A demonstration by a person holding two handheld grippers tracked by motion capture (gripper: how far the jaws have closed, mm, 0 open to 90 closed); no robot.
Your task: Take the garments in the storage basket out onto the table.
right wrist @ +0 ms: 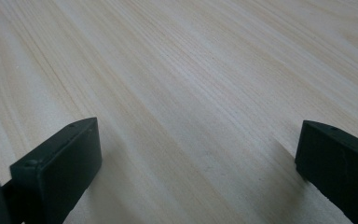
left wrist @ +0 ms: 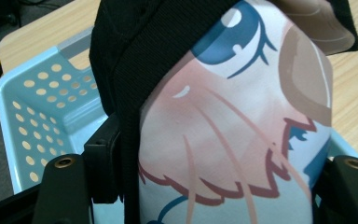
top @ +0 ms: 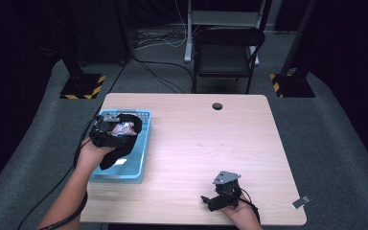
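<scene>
At the table's near edge, toward its right corner, the right gripper rests low over bare wood with its jaws spread wide and nothing between them, taking no part in the work for now. Farther back, by the table's left edge, the left gripper is clamped on a black fabric item with a cartoon print, which looks like a cap or small pouch, holding it directly above the light blue perforated basket. In the left gripper view the printed panel sits squarely between the jaws, its black edging against the left one, with the basket's dotted wall below and behind. Judging by how things lie, the item is lifted but neither set down in the basket nor carried clear of it; placing or removing it is what remains. Which of the two is intended cannot be told.
</scene>
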